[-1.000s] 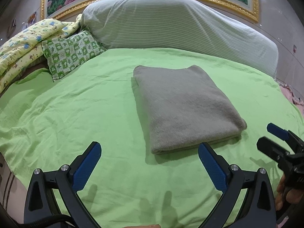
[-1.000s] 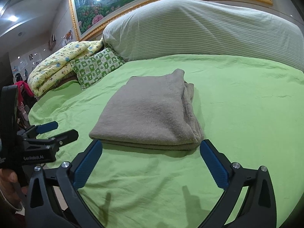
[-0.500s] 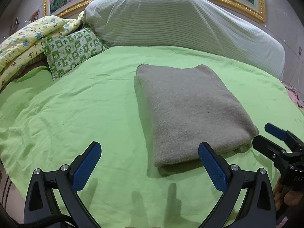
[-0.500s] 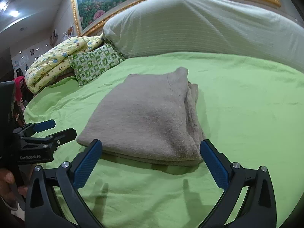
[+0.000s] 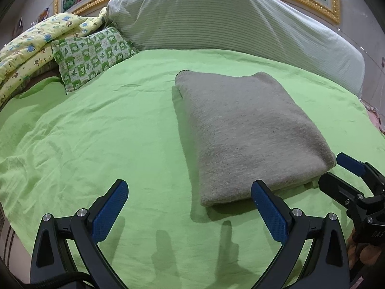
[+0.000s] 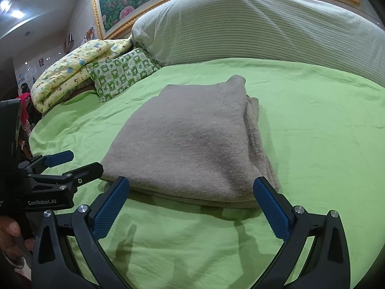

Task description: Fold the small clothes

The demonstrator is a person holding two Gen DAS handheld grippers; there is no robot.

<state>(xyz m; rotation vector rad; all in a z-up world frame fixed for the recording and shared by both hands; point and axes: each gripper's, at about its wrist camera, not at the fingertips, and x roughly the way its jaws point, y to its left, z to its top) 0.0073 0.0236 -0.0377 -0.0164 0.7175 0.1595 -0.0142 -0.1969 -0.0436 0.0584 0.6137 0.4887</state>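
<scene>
A grey knitted garment (image 5: 243, 130) (image 6: 192, 139) lies folded into a thick rectangle on the green bed sheet (image 5: 108, 130). My left gripper (image 5: 190, 197) is open just short of the garment's near left corner, with its right fingertip at the near edge. My right gripper (image 6: 190, 192) is open and as wide as the garment's near edge, low over the sheet, with nothing between its fingers. Each gripper shows in the other's view: the right gripper (image 5: 336, 171) at the near right corner, the left gripper (image 6: 72, 163) at the near left corner.
A large striped bolster (image 5: 228, 19) runs along the head of the bed. A green checked pillow (image 5: 91, 55) and a yellow printed quilt (image 5: 28, 48) lie at the far left. A gold picture frame (image 5: 334, 2) hangs behind. Bare sheet lies left of the garment.
Both grippers have moved forward toward the garment's near edge, so it looms larger in both views. Both stay open and the garment has not moved.
</scene>
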